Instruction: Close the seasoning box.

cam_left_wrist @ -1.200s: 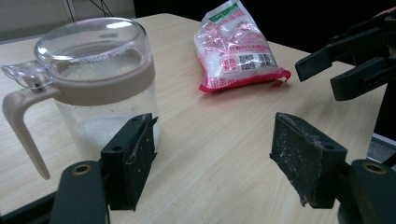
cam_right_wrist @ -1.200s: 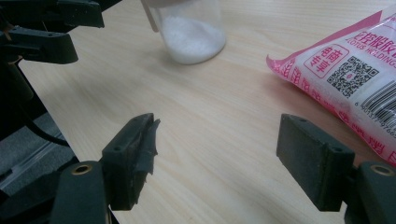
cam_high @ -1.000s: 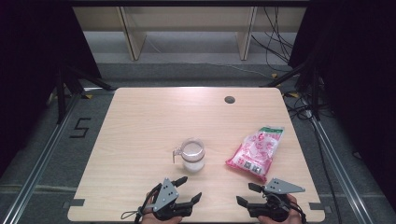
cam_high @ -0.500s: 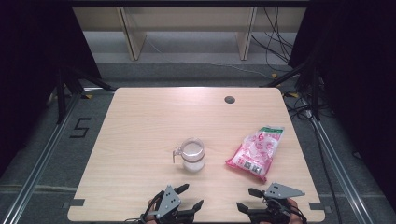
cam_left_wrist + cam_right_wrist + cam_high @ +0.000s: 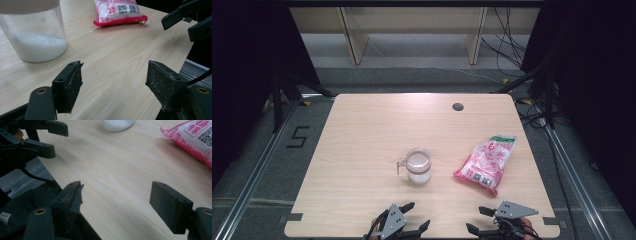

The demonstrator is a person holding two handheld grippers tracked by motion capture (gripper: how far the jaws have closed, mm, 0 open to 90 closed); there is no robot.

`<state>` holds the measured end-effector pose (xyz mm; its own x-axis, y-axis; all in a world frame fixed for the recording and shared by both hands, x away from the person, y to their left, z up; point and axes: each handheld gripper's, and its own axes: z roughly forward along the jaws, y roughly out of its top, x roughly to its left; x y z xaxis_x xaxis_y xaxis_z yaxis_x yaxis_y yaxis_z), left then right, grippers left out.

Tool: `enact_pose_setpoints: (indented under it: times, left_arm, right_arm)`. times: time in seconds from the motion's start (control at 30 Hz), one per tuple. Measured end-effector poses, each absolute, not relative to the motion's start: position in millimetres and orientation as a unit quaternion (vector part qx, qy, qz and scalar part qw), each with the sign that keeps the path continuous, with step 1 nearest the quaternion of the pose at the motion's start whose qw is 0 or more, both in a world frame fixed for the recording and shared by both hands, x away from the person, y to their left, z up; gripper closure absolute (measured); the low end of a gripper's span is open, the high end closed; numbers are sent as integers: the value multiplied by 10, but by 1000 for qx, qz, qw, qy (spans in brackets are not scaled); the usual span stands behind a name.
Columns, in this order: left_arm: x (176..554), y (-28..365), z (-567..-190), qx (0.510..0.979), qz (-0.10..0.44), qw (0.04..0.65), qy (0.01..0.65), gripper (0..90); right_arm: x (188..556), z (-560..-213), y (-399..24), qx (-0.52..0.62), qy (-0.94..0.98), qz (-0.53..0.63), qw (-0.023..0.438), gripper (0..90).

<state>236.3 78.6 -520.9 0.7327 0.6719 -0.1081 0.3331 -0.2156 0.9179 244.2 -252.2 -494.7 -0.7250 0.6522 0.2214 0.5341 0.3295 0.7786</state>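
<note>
Showing white grains in the jar [image 5: 32, 37], left gripper [image 5: 115, 85] spread; right gripper [image 5: 117, 205] likewise

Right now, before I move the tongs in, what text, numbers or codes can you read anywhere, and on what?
"5": black numeral on the floor left of the table.
Pink bag: red characters in a white panel, too cropped and blurred to read.
Bag, QR codes: there, but not legible as text.
Jar: no label seen.
</note>
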Motion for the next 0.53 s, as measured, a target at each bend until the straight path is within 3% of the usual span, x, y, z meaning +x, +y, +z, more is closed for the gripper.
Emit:
enact_pose_setpoints:
  times: [0.07, 0.53]
  left_arm:
    - [2360, 792, -5204, 765, 160, 530, 330, 282]
    - [2377, 832, -5197, 760, 160, 534, 335, 280]
  right_arm:
    - [2409, -4936, -2511, 378, 806, 454, 48, 265]
    - [2434, -4955, -2514, 364, 814, 447, 68, 265]
